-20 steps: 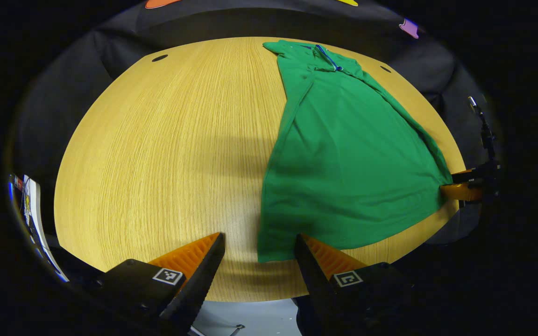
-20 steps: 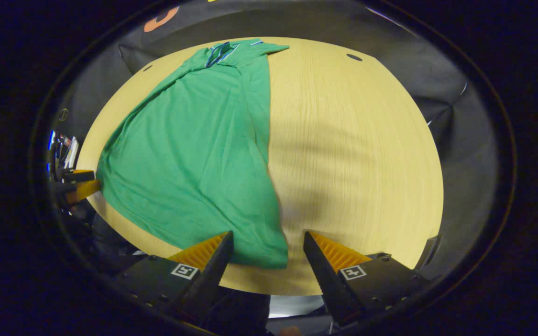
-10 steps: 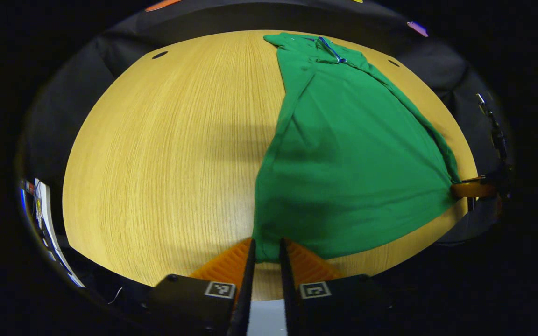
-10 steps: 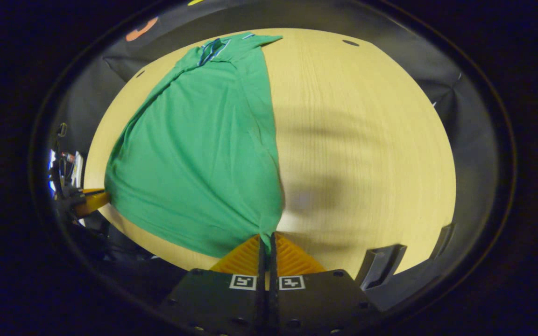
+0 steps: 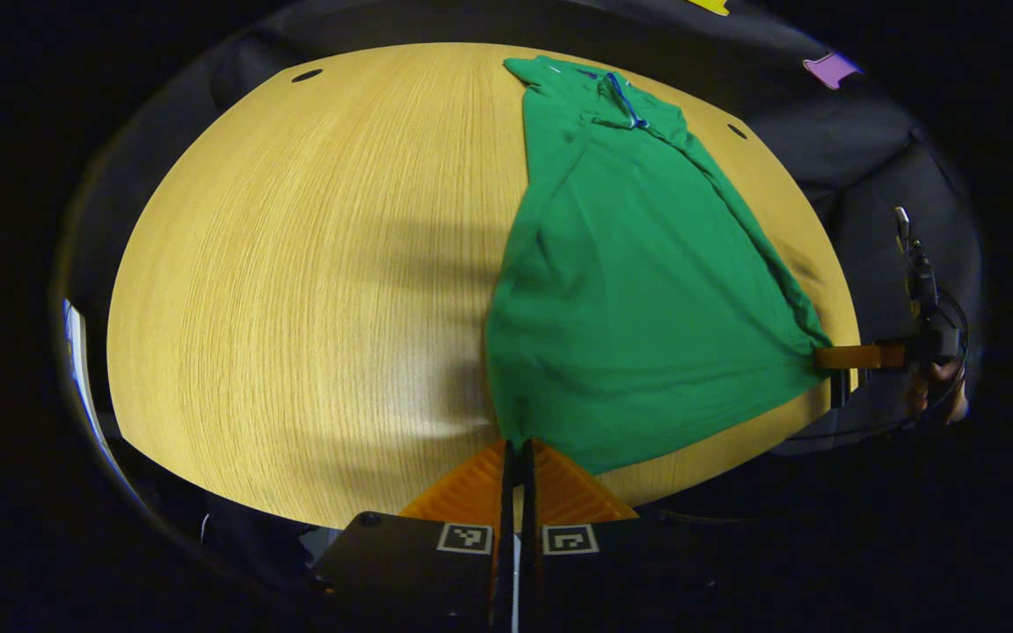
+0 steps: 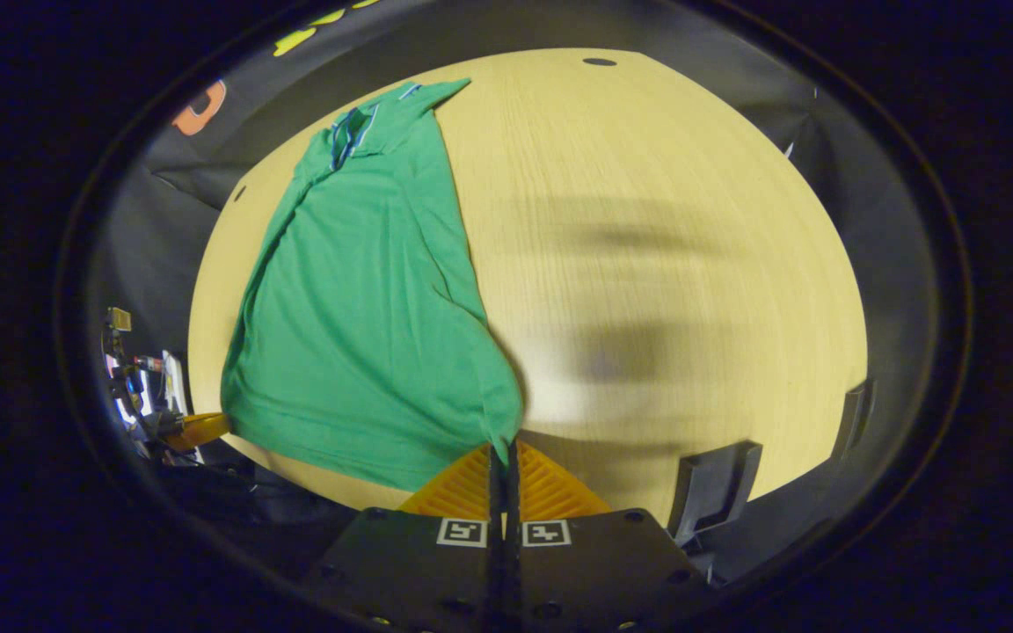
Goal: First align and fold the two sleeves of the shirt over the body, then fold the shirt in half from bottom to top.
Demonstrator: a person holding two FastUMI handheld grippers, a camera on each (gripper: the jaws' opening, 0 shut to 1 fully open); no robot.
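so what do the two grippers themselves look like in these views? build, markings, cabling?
Both match: the left gripper and right gripper each have two wedge-shaped fingers with ribbed faces, tapering to a point, on black blocky bodies. Each finger base carries a small square black-and-white fiducial tag. In the left gripper view, the right gripper's far end has a black mount with thin dark cables looping by it.

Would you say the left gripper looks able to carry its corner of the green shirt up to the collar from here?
Probably yes: the left gripper is shut on the green shirt's bottom corner, and nothing lies on the shirt before the collar.
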